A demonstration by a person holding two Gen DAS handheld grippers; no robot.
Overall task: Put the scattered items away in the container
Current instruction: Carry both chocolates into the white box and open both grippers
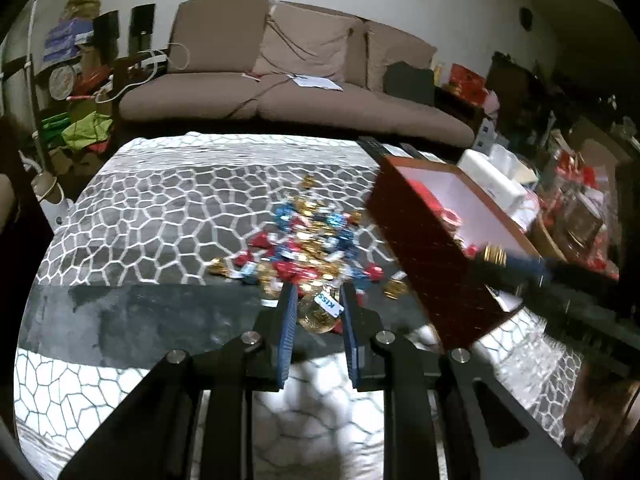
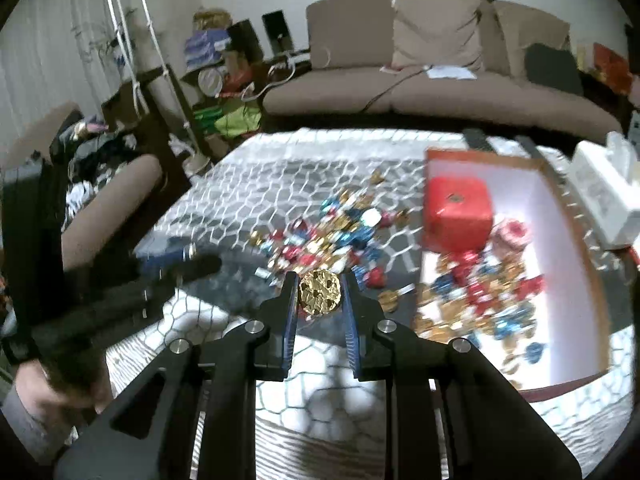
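Note:
A pile of foil-wrapped candies, gold, red and blue (image 1: pixel 304 244) (image 2: pixel 340 232), lies on the patterned tablecloth. A red box with a white inside (image 1: pixel 436 256) (image 2: pixel 560 216) stands to its right and holds several candies and a red cube (image 2: pixel 456 216). My left gripper (image 1: pixel 318 312) is shut on a gold candy with a blue tag (image 1: pixel 318 314), just above the near edge of the pile. My right gripper (image 2: pixel 320 292) is shut on a gold foil candy (image 2: pixel 320 292), left of the box. It also shows in the left wrist view (image 1: pixel 496 258) at the box's rim.
A brown sofa (image 1: pixel 304 80) stands behind the table. White boxes (image 2: pixel 604 192) sit right of the red box. Cluttered shelves (image 1: pixel 76 80) are at the left, more clutter (image 1: pixel 576 184) at the right. The left gripper shows in the right wrist view (image 2: pixel 192 260).

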